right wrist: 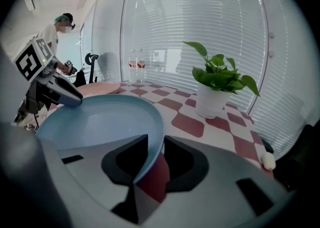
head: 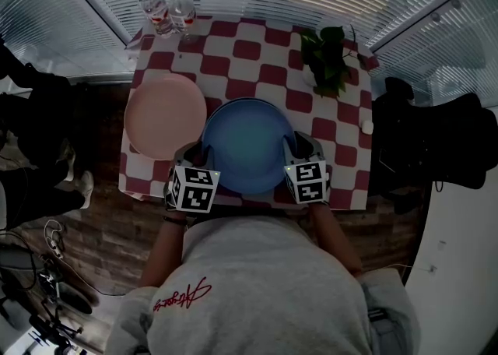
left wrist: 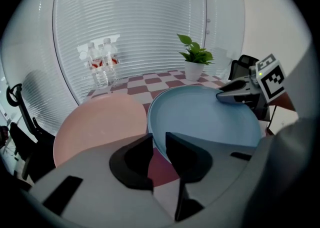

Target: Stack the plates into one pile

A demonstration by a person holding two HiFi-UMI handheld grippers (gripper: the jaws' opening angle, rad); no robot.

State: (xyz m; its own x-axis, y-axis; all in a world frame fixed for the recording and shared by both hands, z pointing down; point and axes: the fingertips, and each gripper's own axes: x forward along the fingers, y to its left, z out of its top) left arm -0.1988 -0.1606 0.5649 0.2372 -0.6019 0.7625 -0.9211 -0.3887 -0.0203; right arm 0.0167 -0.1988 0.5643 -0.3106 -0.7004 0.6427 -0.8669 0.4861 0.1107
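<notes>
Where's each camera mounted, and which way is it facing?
Head view: on the person's head, steeply down at the table; grey sweater shows.
Left gripper view: on left gripper, across blue plate toward blinds; own jaws show.
Right gripper view: on right gripper, across that plate; own jaws show.
Both gripper views share the plant.

A round blue plate [head: 249, 145] is flanked by the left gripper [head: 199, 157] and right gripper [head: 300, 148]; a round pink plate [head: 165, 116] is set just beside.

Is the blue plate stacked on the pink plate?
Not stacked. From above, the blue plate is beside the pink plate, not over it.
</notes>
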